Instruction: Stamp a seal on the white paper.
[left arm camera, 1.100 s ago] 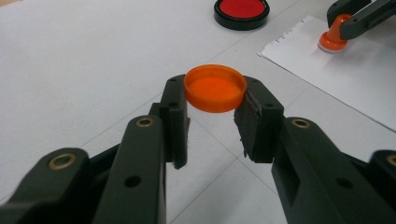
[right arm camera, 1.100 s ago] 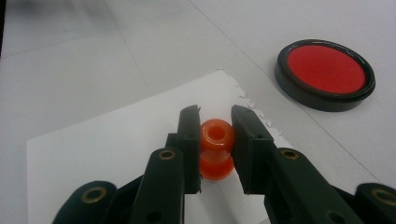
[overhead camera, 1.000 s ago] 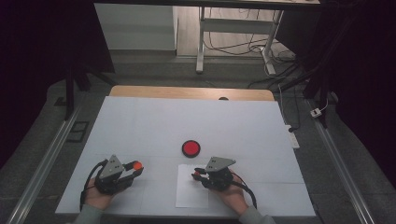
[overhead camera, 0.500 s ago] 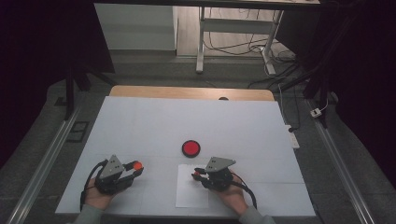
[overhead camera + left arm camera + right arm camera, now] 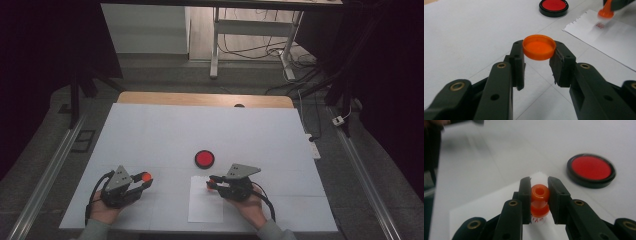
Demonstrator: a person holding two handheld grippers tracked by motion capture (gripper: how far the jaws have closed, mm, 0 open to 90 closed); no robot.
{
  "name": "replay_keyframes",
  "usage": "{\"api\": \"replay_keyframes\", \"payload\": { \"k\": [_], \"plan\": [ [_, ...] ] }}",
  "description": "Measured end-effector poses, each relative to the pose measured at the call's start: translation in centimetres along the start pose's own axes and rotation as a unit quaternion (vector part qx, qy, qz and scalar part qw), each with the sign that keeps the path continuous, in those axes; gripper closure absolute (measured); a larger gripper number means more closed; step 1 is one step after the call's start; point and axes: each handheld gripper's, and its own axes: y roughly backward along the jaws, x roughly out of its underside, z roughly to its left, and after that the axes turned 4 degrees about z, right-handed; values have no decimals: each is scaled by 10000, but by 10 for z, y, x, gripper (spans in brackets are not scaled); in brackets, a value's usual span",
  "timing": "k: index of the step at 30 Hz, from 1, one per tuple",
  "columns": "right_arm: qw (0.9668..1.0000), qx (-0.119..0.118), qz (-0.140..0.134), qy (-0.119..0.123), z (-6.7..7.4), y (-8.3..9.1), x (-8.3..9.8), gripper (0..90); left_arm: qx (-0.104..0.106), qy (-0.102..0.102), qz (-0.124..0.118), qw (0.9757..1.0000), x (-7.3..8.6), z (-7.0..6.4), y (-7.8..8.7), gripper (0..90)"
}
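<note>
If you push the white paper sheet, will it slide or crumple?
The paper sheet looks thin and flat on the smooth table, so it would probably slide easily. It likely flops if lifted by one edge. The orange stamp in the right hand-held gripper touches it, perhaps pinning it.

No text can be read for certain. A small red stamp mark [image 5: 600,25] sits on the paper [image 5: 609,37] at the sheet's two o'clock end, too blurred to make out; red marks [image 5: 537,220] under the stamp [image 5: 539,202] are likewise unreadable.
</note>
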Motion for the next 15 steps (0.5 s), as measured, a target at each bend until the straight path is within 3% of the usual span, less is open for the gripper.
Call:
{"api": "replay_keyframes", "payload": {
  "k": [15],
  "plan": [
    [10000, -40, -35, -52, -3, 7, 0, 733, 1, -1, -17, 10000, 0, 0, 1, 653]
  ]
}}
